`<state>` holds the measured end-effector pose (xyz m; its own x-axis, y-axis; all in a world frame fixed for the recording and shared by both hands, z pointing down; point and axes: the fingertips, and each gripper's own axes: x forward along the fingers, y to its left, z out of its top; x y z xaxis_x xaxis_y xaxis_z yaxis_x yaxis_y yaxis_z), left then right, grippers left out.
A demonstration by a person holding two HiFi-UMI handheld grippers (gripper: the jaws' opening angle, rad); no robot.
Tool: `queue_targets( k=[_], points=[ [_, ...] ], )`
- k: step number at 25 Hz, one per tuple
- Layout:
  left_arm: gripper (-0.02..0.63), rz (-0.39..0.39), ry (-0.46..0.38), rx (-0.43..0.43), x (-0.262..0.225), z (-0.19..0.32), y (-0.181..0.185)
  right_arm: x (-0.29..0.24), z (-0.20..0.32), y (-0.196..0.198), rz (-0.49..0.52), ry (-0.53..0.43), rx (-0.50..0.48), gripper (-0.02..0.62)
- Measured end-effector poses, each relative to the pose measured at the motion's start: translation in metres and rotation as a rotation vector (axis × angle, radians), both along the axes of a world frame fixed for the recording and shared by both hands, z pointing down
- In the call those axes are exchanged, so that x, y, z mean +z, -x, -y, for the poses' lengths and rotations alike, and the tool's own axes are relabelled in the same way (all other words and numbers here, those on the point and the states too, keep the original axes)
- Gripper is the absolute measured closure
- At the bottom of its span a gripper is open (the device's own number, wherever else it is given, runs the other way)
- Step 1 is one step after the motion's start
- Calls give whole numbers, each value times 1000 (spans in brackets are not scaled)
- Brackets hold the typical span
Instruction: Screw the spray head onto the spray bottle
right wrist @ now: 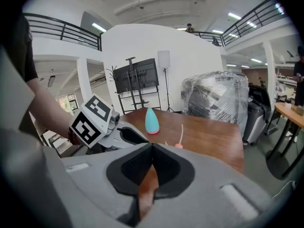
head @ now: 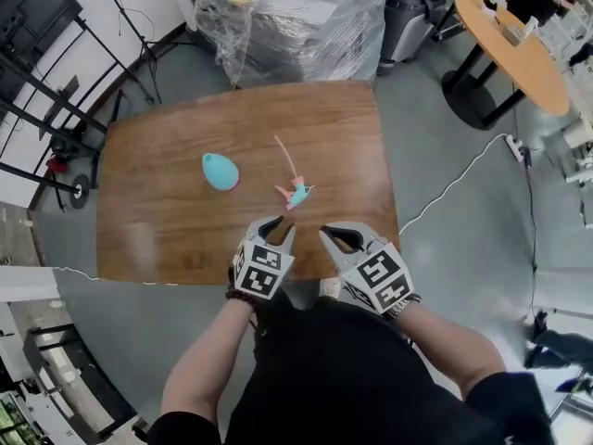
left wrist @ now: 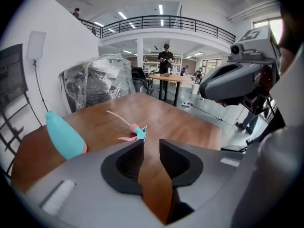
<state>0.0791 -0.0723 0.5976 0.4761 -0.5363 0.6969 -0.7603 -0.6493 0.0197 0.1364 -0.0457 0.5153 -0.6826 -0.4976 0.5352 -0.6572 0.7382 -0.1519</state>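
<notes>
A teal spray bottle (head: 220,171) lies on its side on the brown wooden table (head: 157,221), left of centre. The spray head (head: 295,193), teal and pink with a long pale tube, lies apart from it to the right. Both grippers hover at the table's near edge, short of both objects. My left gripper (head: 275,225) is open by a narrow gap with nothing between its jaws. My right gripper (head: 332,236) is shut and empty. In the left gripper view the bottle (left wrist: 64,136) and spray head (left wrist: 137,133) lie beyond the jaws. The right gripper view shows the bottle (right wrist: 152,120) farther off.
A plastic-wrapped stack (head: 287,17) stands beyond the table's far edge. A round orange table (head: 519,54) is at the far right, black racks (head: 37,91) at the left. A white cable (head: 454,184) runs over the grey floor. A person (left wrist: 166,58) stands far back.
</notes>
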Motion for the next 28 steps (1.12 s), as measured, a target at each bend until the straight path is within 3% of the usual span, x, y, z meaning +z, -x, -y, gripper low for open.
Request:
queue_targets(
  k=[10, 15, 28],
  points=[
    [480, 137, 66, 193, 63, 29, 4, 16, 14, 20, -72, 44, 75, 604],
    [477, 159, 96, 260, 81, 35, -2, 18, 21, 21, -79, 64, 128, 605],
    [532, 160, 107, 275, 85, 37, -5, 22, 26, 16, -91, 84, 167, 604]
  ],
)
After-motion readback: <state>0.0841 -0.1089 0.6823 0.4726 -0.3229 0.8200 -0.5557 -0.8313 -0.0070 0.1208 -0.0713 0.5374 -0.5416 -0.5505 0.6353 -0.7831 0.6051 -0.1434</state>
